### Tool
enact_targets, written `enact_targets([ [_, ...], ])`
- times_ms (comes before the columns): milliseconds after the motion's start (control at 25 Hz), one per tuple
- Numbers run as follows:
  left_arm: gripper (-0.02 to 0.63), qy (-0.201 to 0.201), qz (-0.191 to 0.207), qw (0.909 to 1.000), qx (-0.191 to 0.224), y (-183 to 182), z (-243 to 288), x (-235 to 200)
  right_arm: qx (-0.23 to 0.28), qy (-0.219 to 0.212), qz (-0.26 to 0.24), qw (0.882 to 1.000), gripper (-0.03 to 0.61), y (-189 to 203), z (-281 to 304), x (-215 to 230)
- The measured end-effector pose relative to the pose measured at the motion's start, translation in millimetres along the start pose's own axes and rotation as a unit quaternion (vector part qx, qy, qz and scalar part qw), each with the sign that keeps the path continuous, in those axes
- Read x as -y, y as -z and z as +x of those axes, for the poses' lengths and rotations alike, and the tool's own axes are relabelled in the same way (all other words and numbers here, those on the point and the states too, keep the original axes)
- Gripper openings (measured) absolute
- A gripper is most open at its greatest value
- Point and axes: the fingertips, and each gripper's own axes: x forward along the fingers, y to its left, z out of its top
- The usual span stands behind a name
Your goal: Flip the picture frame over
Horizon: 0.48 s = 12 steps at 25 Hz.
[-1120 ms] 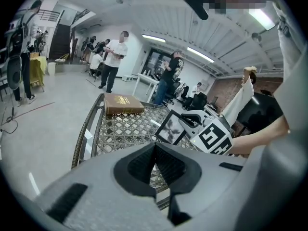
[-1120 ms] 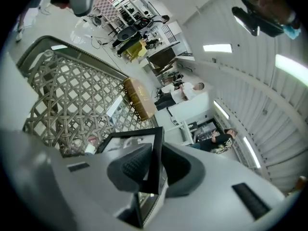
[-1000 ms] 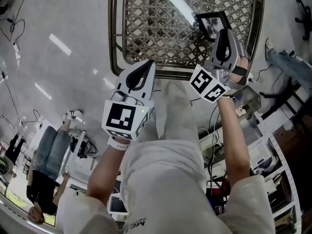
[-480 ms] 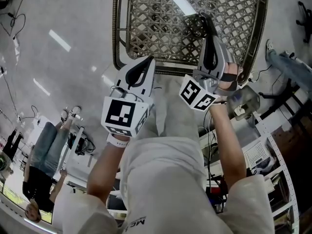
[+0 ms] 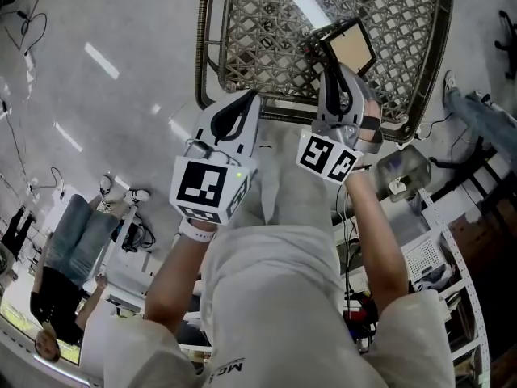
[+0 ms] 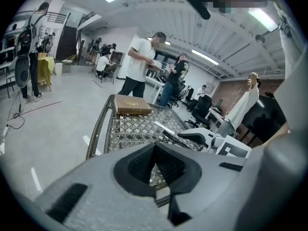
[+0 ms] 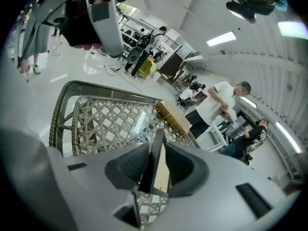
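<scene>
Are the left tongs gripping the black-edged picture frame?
No, the left tongs are shut on nothing; the black-edged rectangular picture frame sits clamped between the right tongs.

**Picture frame held on edge over the wicker surface**

From my head view, the picture frame is a small rectangle with a thin black rim. Its plain tan back panel faces up towards me. It sits tilted, one corner lifted, above the far right part of the lattice surface. I cannot tell whether its lower edge touches the weave.

In the right gripper view I see the picture frame almost edge-on. It stands nearly upright, with the dark rim to the left and the tan panel turned to the right. The right tool is clamped on its near edge, one jaw pressed against each face.
</scene>
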Motion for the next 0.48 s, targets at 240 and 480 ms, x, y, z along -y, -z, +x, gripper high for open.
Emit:
enact_targets([
  [240,0.023,-0.002,-0.003,1.0,0.0,1.5,0.9,-4.5,0.0,-0.049,0.058,0.997,0.095,3.6,5.4,-11.9],
  [480,0.023,-0.001,-0.004,1.0,-0.001,1.5,0.3,-3.8,0.01,-0.117,0.164,0.979,0.093,0.3,7.7,-14.0],
])
